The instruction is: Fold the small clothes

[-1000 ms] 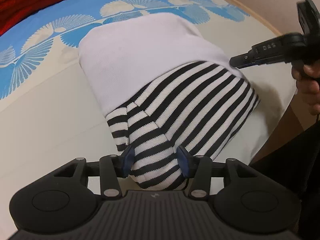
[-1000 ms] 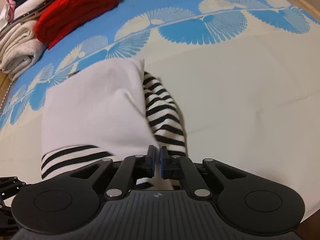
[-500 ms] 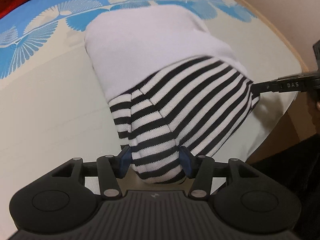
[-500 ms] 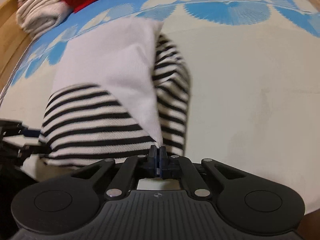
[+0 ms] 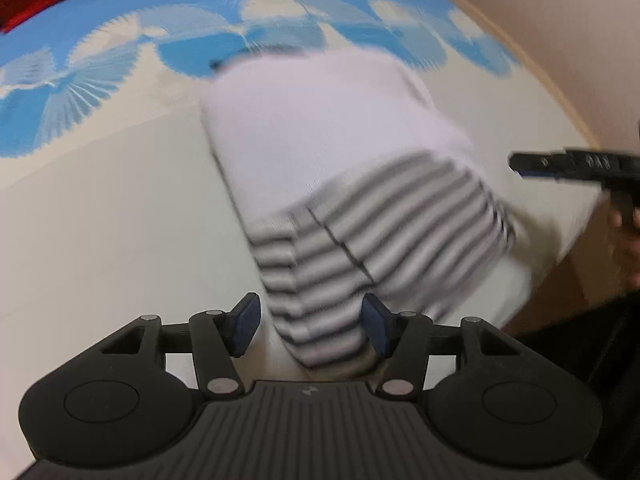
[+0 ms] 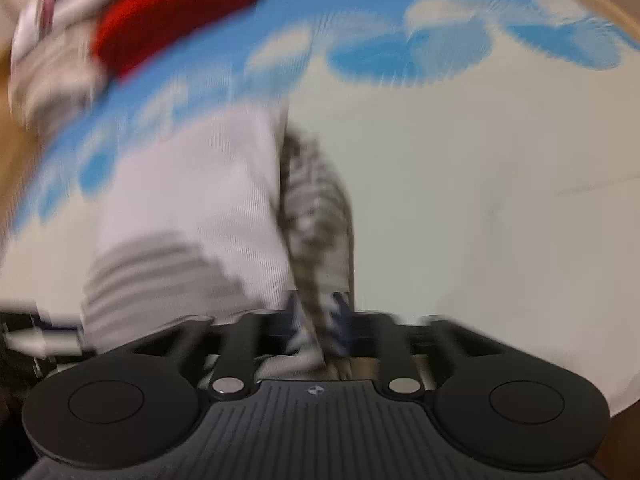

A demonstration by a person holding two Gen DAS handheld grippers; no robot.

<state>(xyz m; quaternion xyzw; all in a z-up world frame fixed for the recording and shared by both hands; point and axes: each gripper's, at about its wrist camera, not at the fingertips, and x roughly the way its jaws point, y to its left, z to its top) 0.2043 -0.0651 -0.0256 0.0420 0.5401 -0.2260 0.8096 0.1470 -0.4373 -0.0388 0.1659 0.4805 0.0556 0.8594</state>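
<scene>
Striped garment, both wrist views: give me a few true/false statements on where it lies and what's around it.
1. The striped garment is partly covered by a white fold. True.
2. It lies on a plain green cloth. False: the cloth is cream with a blue fan pattern.
3. A red knit item lies at the far side of the cloth. True.
4. The left gripper has nothing between its fingers. False: the garment's striped end sits between them as the jaws open.
5. The right gripper is over bare cloth, clear of the garment. False: striped fabric lies between its opening jaws.
</scene>
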